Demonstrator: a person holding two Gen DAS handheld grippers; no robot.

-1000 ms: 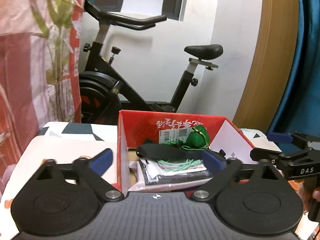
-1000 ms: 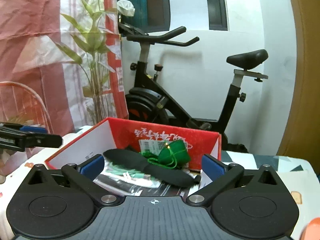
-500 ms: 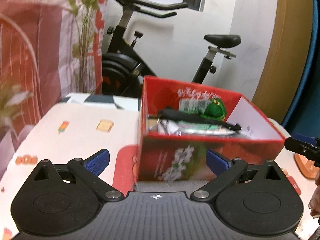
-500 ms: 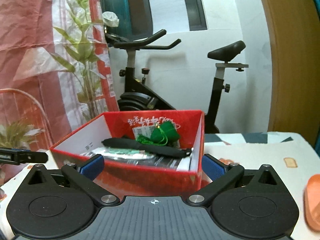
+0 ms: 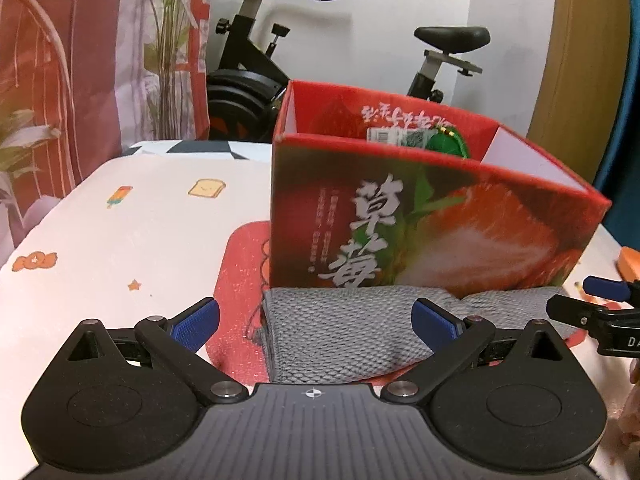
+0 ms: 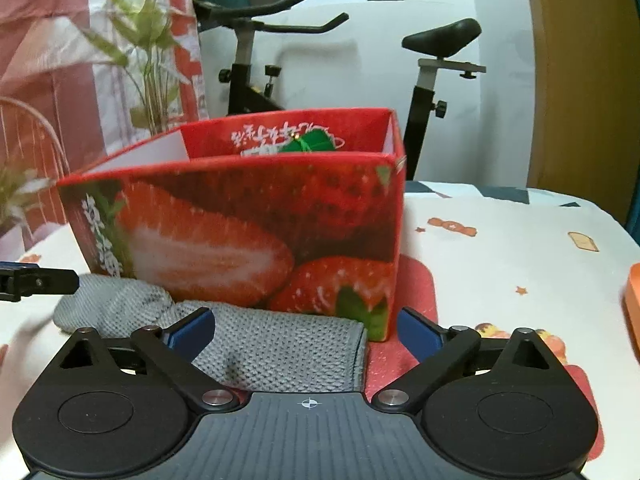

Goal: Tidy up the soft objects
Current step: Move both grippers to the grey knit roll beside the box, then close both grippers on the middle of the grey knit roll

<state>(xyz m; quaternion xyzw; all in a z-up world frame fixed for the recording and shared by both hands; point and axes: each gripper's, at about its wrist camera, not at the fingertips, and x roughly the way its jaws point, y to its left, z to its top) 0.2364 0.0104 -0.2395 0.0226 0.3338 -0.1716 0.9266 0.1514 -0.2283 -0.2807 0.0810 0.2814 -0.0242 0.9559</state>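
Note:
A grey knitted cloth (image 5: 344, 332) lies on the table against the front wall of a red strawberry box (image 5: 432, 224). My left gripper (image 5: 316, 322) is open, low over the cloth's left end. My right gripper (image 6: 306, 330) is open over the cloth's (image 6: 280, 344) right end, in front of the box (image 6: 240, 232). A green soft item (image 5: 444, 146) peeks over the box rim; it also shows in the right wrist view (image 6: 310, 142). My right gripper's fingertips (image 5: 600, 286) show at the left view's right edge.
A red mat (image 5: 240, 264) lies under the box on the patterned white tablecloth (image 5: 120, 240). An orange object (image 6: 634, 308) sits at the right edge. An exercise bike (image 6: 432, 64) and a plant (image 6: 148, 60) stand behind the table.
Both grippers have dropped from above the box down to table level in front of it. The grey cloth has come into view between the fingers. Most of the box's contents are now hidden.

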